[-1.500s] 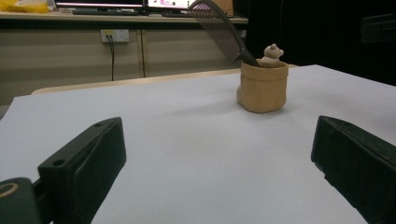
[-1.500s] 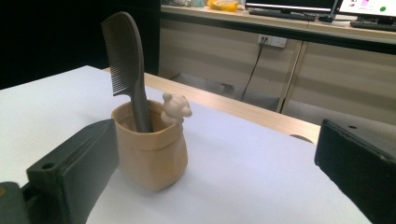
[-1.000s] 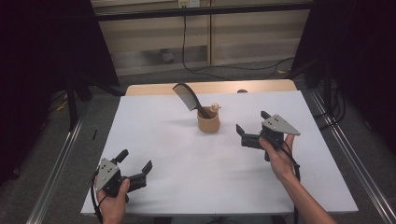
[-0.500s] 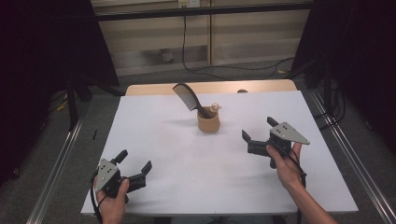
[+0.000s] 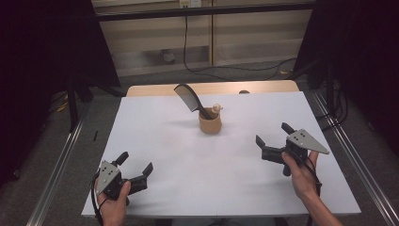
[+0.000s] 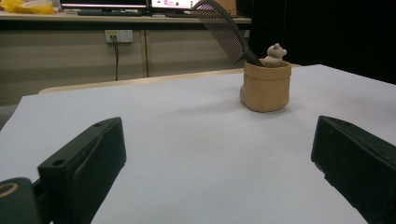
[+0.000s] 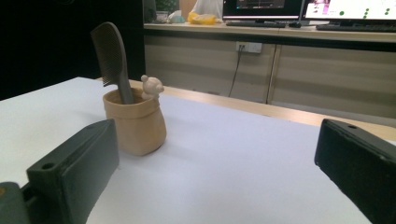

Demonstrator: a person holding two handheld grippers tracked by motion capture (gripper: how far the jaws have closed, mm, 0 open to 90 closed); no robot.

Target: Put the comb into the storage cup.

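While both tools sit well back from the work, the comb point(image 5: 187, 97) already stands in the small tan pouch point(image 5: 210, 124), so my reading is that the placing is done and little or nothing is left beyond drawing clear.

Start with the right hand-held gripper point(image 5: 273, 141), at the lower right of the high view: its jaws are spread wide with nothing between them, and they point toward the frame's middle. In the right gripper view the two black jaws rise at the bottom corners, far apart, with bare white table point(image 5: 244, 188) between them. The left hand-held gripper point(image 5: 136, 166), at the lower left of the high view, is likewise spread wide and empty, resting low near the table's near edge.

Outward from there, the pouch stands upright at the centre of the high view, slightly above the middle, well apart from both tools. From the right gripper's own camera it appears at left of centre point(image 7: 135, 122); from the left gripper's camera it sits right of centre in the upper half point(image 6: 266, 86). The comb leans up and to the left out of the pouch, teeth end uppermost, beside a little bear figure point(image 5: 216, 108) perched at the pouch's rim.
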